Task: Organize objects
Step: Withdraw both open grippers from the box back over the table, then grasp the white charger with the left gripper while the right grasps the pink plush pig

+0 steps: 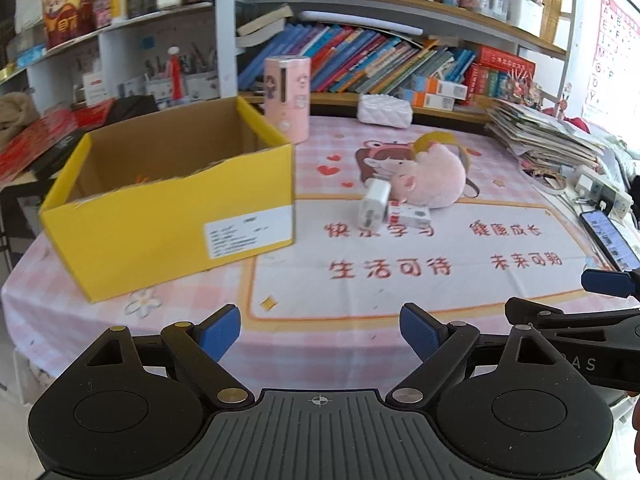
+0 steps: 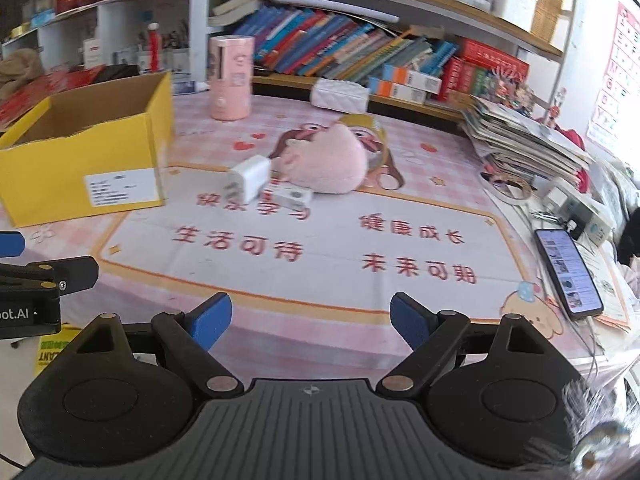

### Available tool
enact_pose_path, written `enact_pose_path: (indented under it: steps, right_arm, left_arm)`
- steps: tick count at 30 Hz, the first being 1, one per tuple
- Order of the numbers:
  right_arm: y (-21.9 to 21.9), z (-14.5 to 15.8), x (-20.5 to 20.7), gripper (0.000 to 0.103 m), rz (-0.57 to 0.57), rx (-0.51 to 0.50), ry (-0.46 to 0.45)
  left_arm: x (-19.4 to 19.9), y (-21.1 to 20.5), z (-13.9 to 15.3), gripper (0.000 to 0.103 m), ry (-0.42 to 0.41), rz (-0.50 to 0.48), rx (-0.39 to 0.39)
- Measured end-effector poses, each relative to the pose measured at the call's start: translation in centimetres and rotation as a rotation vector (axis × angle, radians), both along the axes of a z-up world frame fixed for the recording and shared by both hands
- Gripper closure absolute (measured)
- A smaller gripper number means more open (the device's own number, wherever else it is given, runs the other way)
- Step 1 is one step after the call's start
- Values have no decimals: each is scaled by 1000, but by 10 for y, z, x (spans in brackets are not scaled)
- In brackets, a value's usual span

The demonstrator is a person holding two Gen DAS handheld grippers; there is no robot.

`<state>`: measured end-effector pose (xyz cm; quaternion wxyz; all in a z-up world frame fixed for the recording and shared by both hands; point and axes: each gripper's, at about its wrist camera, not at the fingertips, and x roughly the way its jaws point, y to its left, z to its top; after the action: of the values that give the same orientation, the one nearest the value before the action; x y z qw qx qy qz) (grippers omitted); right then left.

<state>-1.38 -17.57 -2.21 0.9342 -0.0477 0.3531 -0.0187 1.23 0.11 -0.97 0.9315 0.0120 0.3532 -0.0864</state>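
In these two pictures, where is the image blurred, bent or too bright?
Left wrist view: the shelves bow from fisheye distortion, the window side at far right is overexposed, and the white charger looks slightly smeared. Right wrist view: the same bending, a bright right edge, and a blurred patch in the bottom right corner; the phone stays fairly sharp.

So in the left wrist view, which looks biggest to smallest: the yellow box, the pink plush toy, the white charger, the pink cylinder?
1. yellow box, though it is nearest
2. pink plush toy
3. pink cylinder, farther back, so close to the plush
4. white charger
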Motion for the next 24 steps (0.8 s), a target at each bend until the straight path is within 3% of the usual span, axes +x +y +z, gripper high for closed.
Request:
enact_pose_path:
  steps: [24]
  right_arm:
    - [-50,0,91,17,43,1,24]
  left_arm:
    - [75,-51,-1,14,0,20,-8]
